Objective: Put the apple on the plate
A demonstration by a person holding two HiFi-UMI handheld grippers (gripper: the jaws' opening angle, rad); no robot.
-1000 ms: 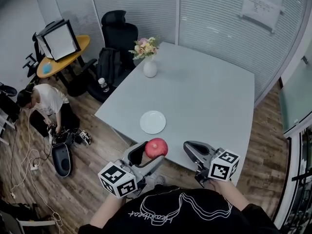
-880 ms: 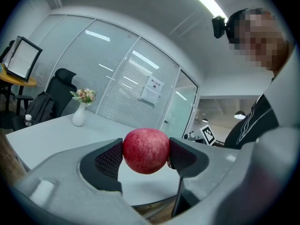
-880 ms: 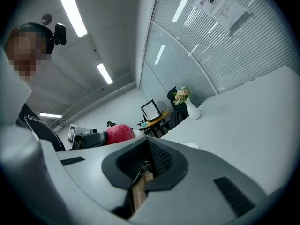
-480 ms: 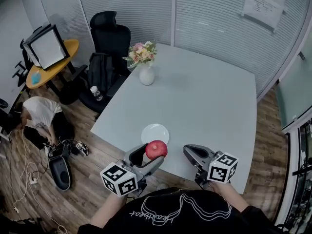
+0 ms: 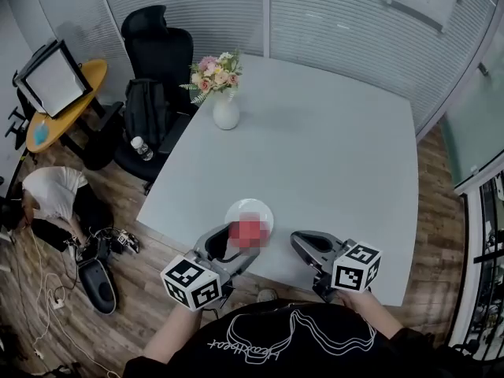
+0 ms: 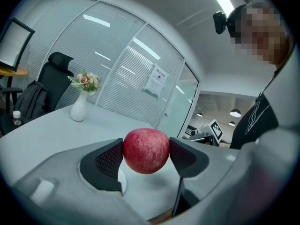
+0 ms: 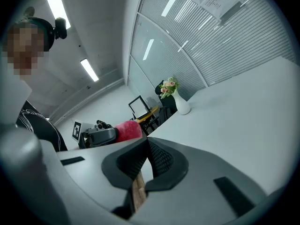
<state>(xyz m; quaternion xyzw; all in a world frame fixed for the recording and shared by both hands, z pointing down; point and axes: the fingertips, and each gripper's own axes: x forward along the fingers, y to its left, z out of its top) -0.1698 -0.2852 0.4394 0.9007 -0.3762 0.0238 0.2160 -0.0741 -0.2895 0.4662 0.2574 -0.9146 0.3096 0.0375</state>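
A red apple [image 6: 146, 150] is clamped between the pads of my left gripper [image 6: 146, 154], held in the air. In the head view the apple [image 5: 248, 233] hangs over the near part of the small white plate [image 5: 242, 205], which lies by the front left edge of the grey table [image 5: 339, 148]. My left gripper [image 5: 241, 242] reaches in from below the edge. My right gripper [image 5: 300, 243] hovers over the table edge to the right of the plate, shut and empty, its jaws touching. In the right gripper view the apple [image 7: 129, 130] shows to the left.
A white vase of flowers [image 5: 225, 112] stands at the table's far left corner. Off the left side are a black office chair [image 5: 155, 39], a backpack [image 5: 147, 103], a water bottle [image 5: 142, 148] and a yellow round table [image 5: 67, 105]. A person [image 5: 49, 195] crouches on the wooden floor among cables.
My left gripper has carried the apple forward, from off the table's front edge to over the near part of the plate. The right gripper has kept its place beside it.
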